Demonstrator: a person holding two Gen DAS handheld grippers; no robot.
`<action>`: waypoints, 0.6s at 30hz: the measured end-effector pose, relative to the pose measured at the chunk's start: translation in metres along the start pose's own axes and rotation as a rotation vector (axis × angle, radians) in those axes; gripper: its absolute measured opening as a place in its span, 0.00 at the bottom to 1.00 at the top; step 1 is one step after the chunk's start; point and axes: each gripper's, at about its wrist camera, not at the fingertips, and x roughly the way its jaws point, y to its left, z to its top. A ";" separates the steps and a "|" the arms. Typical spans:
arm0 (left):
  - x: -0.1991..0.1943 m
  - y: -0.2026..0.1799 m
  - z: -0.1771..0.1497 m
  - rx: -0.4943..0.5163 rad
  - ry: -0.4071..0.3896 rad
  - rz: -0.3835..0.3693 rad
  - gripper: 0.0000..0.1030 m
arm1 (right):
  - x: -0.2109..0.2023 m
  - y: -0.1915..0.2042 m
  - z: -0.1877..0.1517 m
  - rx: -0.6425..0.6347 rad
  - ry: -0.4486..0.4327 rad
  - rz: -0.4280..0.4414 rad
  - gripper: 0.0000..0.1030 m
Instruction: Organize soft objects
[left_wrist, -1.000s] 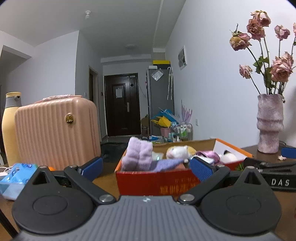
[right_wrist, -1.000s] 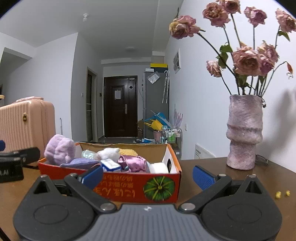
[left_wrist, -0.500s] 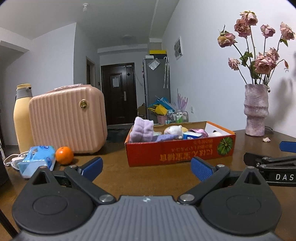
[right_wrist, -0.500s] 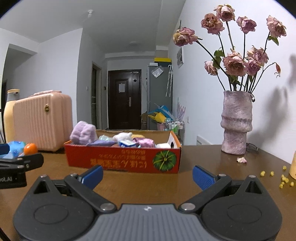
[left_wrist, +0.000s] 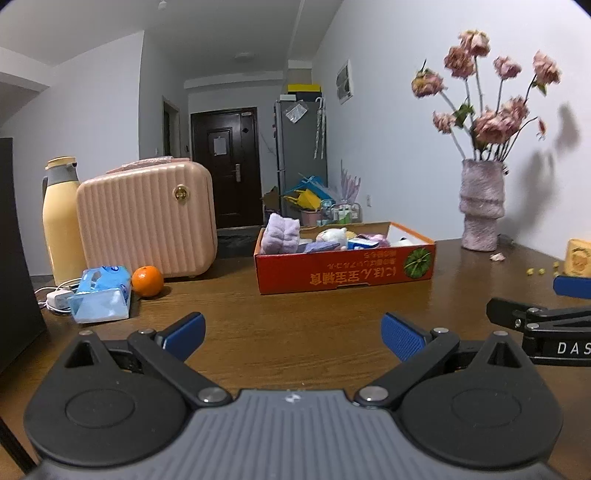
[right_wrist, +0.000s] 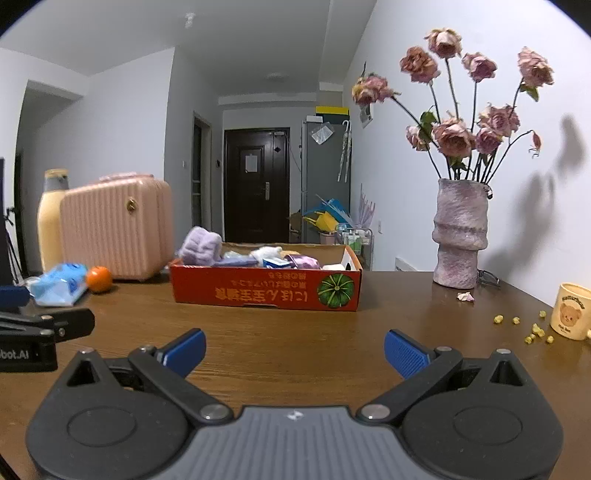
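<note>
Rectangular cardboard box (left_wrist: 343, 271) of fluffy plush items (left_wrist: 282, 234) on wood table (left_wrist: 295, 317)

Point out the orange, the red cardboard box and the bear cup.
orange (left_wrist: 147, 281), left wrist view, middle of the fruit.
red cardboard box (right_wrist: 258, 291), right wrist view, printed front wall.
bear cup (right_wrist: 570, 312), right wrist view, bear picture on its side.

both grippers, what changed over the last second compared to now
Both grippers, left and right, pulled back from the red box, which now sits farther off on the table. Nothing was grabbed or released. Both stayed open and empty; the box's contents look untouched.
</note>
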 end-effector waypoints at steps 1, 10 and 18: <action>-0.009 0.001 0.001 0.001 -0.006 -0.005 1.00 | -0.009 0.000 0.000 0.007 -0.001 0.003 1.00; -0.073 0.002 -0.001 0.025 -0.053 -0.024 1.00 | -0.076 -0.001 0.004 0.025 -0.002 0.032 1.00; -0.104 0.001 -0.007 0.017 -0.068 -0.026 1.00 | -0.123 0.002 0.014 -0.001 -0.057 0.025 1.00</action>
